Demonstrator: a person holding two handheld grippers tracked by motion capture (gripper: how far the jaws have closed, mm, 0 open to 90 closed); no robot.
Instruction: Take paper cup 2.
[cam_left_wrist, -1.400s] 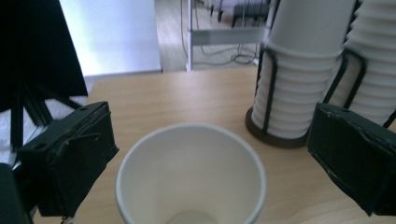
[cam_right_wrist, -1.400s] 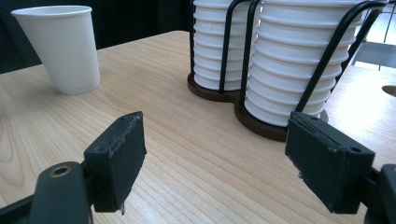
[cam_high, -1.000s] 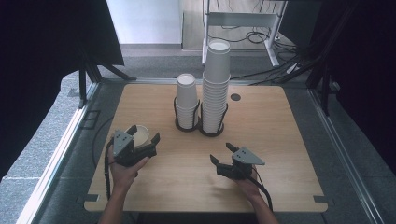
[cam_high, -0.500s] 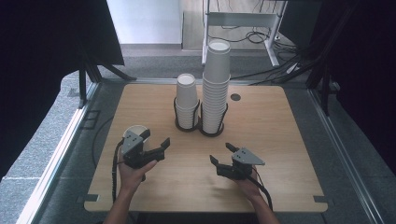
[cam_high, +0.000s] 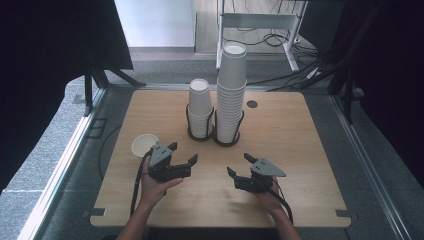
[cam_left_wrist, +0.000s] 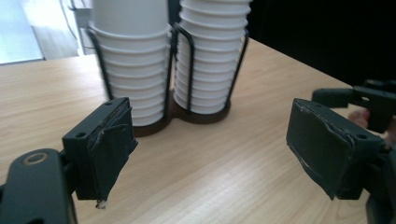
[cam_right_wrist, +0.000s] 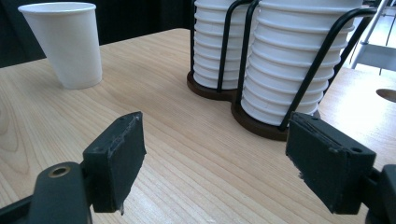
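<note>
one loose paper cup, two cup stacks, two grippers

The top edge of the left gripper view cuts off both cup stacks.

Left gripper: black body, grey three-cornered plate on top, black cable trailing back along bare forearm. Jaws blocky, matt black, each with small screw hole near tip; pad facing on one jaw scuffed, peeling at lower corner. Round brass-ringed pivot at jaw base.

Right gripper: same build, black, grey three-cornered plate, black cable looping past wrist. Jaw pads dark, worn pale at edges. No sleeves on forearms.
</note>
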